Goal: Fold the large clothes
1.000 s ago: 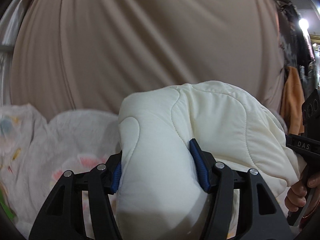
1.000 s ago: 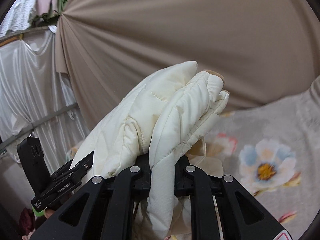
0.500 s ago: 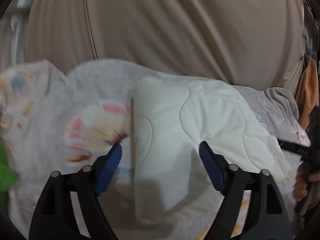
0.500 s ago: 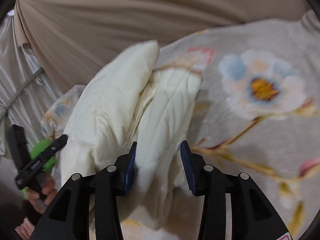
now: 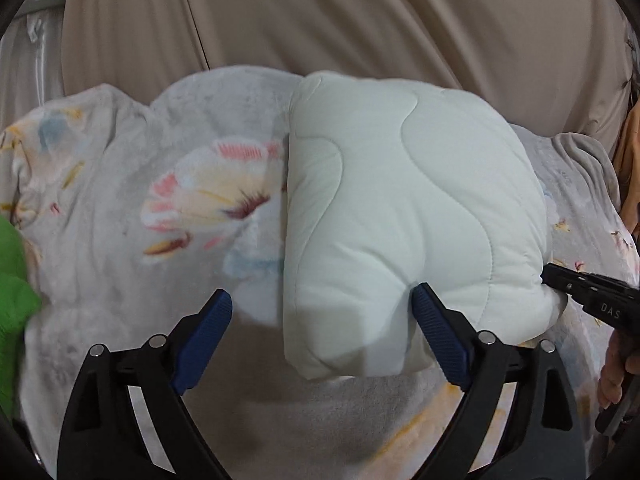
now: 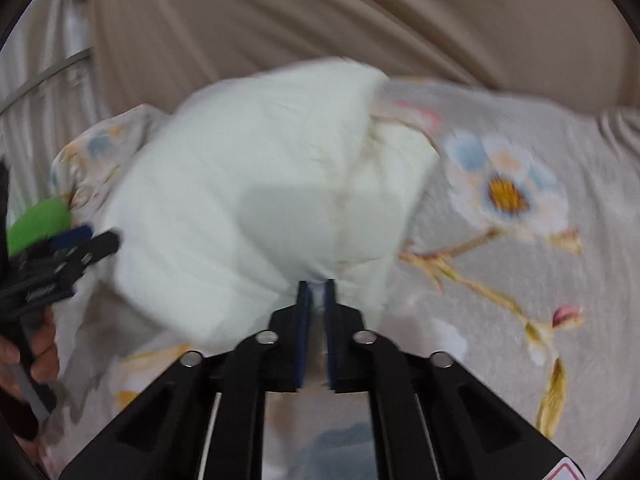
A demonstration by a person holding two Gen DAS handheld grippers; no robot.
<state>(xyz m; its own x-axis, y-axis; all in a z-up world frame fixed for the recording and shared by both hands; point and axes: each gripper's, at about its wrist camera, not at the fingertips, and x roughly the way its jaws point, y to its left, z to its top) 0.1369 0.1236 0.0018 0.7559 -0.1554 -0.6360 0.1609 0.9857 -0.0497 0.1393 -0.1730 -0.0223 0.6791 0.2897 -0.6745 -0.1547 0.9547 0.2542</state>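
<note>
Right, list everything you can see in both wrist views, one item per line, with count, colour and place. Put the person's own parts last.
Quilted jacket: one, cream white, folded into a bundle lying on the blanket, centre of both views.
Floral blanket: one, pale grey with pink, yellow and blue flowers, spread under the jacket.
Curtain: one, beige, pleated, hanging behind the blanket.
Green fabric: one piece, bright green, at the far left edge; what it is cannot be told.
Orange fabric: one piece, hanging at the far right edge.
Left hand-held gripper: black with blue pads, open, its right finger against the jacket.
Right hand-held gripper: black with blue pads, nearly closed, pinching the jacket's near edge.
</note>
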